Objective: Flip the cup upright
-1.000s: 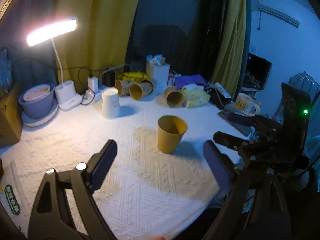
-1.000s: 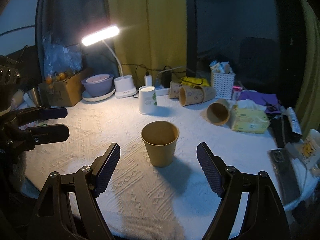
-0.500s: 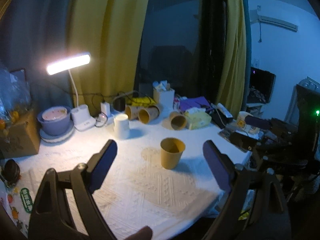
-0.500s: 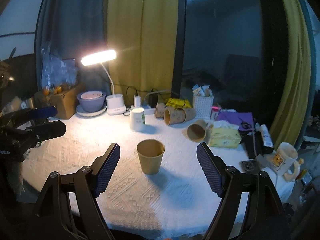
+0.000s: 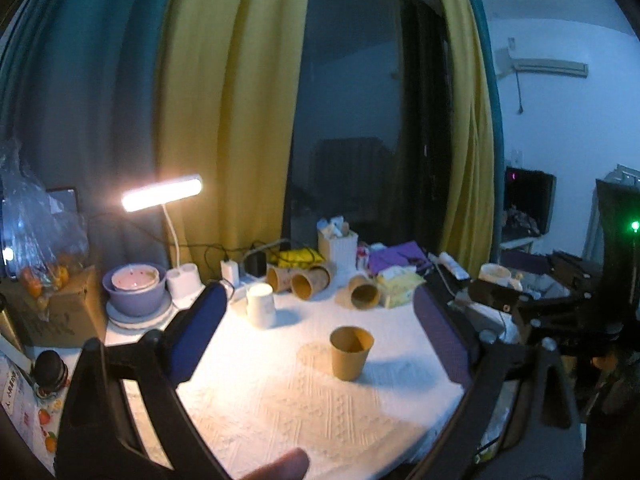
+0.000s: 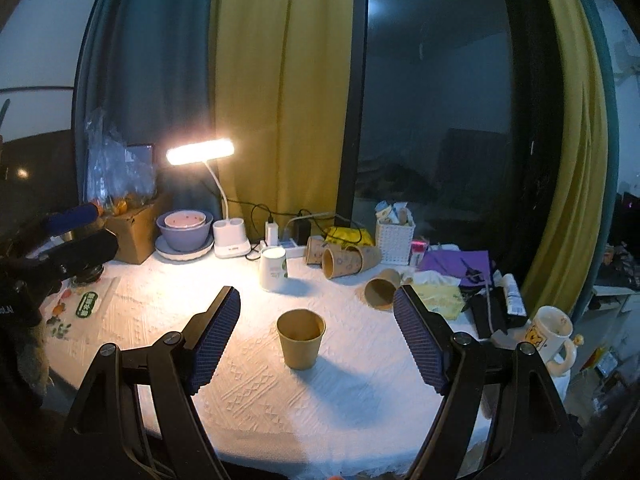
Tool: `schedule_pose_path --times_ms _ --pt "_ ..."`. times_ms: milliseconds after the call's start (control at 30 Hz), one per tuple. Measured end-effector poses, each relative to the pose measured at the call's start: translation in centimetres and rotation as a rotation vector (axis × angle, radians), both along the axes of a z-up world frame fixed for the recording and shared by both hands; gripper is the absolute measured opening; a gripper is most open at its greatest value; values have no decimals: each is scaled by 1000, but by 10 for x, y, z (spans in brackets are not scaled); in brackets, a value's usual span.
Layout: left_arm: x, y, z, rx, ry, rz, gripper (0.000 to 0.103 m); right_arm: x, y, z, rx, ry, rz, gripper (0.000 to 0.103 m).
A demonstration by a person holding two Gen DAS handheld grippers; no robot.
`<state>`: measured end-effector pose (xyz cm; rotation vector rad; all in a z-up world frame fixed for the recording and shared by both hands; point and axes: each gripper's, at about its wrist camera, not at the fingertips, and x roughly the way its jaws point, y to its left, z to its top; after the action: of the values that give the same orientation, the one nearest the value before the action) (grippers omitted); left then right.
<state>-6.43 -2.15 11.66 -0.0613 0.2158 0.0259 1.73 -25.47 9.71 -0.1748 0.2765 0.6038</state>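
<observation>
A brown paper cup (image 5: 351,353) (image 6: 301,338) stands upright, mouth up, in the middle of the white tablecloth (image 5: 304,408) (image 6: 248,380). My left gripper (image 5: 320,340) is open and empty, held back and above the table, well short of the cup. My right gripper (image 6: 316,340) is open and empty too, also back from the cup. The left gripper shows at the left edge of the right wrist view (image 6: 76,236), and the right gripper at the right of the left wrist view (image 5: 516,300).
A white cup (image 6: 273,268) stands behind the brown one. Several brown cups (image 6: 344,260) lie on their sides at the back. A lit desk lamp (image 6: 200,152), a purple bowl (image 6: 185,230), a tissue pack (image 6: 438,300) and a mug (image 6: 552,332) ring the table.
Both grippers have pulled back and up from the table, so the cup looks smaller and farther. The cup has stayed upright in place.
</observation>
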Motion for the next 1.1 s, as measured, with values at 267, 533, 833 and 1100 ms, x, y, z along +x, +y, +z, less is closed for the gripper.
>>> schedule_pose_path --times_ms 267,533,833,1100 --pt "-8 1 1 13 -25 29 95 -9 -5 12 13 -33 -4 82" --pt "-8 -2 2 6 -20 32 95 -4 -3 9 9 -18 6 82" --pt "-10 -5 3 8 -19 28 95 -3 -3 9 10 -17 6 82" --pt "-10 -5 3 8 -17 26 95 -4 -3 9 9 -15 5 82"
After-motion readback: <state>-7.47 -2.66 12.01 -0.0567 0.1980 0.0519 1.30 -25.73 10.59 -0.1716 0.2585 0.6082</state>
